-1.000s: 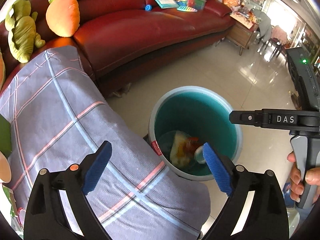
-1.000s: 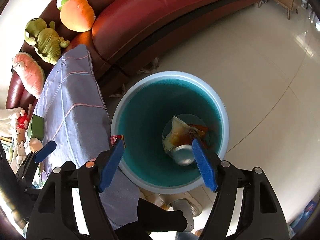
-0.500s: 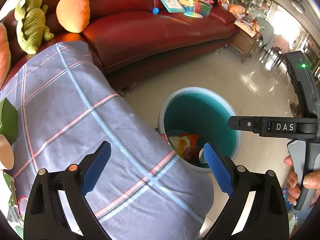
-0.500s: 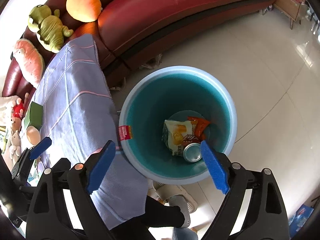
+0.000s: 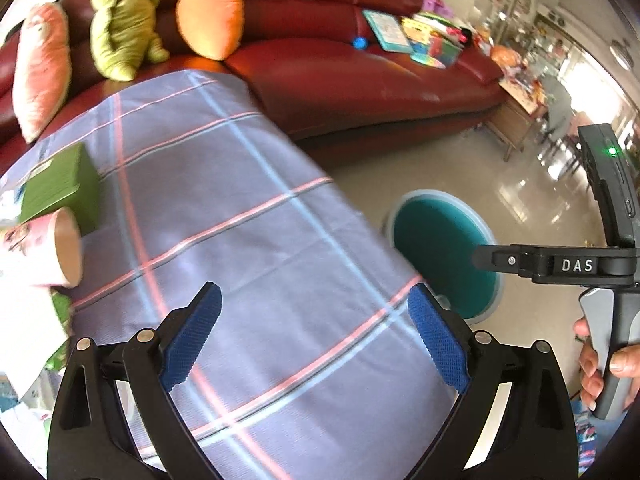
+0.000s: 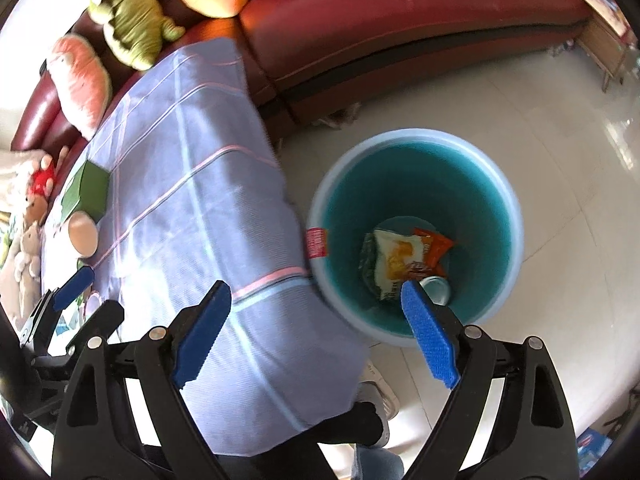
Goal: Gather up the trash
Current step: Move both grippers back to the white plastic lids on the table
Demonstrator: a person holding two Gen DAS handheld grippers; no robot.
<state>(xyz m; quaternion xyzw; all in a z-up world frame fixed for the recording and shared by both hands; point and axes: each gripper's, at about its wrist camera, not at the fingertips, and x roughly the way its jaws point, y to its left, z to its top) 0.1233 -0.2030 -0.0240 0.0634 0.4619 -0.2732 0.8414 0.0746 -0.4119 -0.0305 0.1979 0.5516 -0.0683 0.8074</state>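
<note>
Your left hand-held gripper (image 5: 314,344) hangs over the bench (image 5: 240,208), jaws spread wide, nothing between the blue pads. The bench has a purple checked cloth (image 5: 224,248) over it. On its left edge sits a green box (image 5: 60,192), and a pink paper cup (image 5: 44,252) lies on its side just beside the box, mouth facing you. More bits at the lower left corner are too blurred to tell.

Your right hand-held gripper (image 6: 316,330) is also spread, empty, pointing down at the gap between the bench edge and the trash bin (image 6: 516,216). The bin stands on the tile floor (image 6: 560,112), close to the bench corner; whether they touch, you cannot tell. Inside on the bottom: a yellow-white snack bag (image 6: 390,264), an orange wrapper (image 6: 434,246) partly under it, and a can (image 6: 438,290) beside them, partly hidden by your right pad. A red label (image 6: 316,243) hangs on the bin's left rim.

In the left view your right hand (image 5: 600,364) grips the other handle at the frame edge. A red sofa (image 5: 360,80) runs behind, with plush toys (image 5: 120,32) at its left end and books at the far end.
</note>
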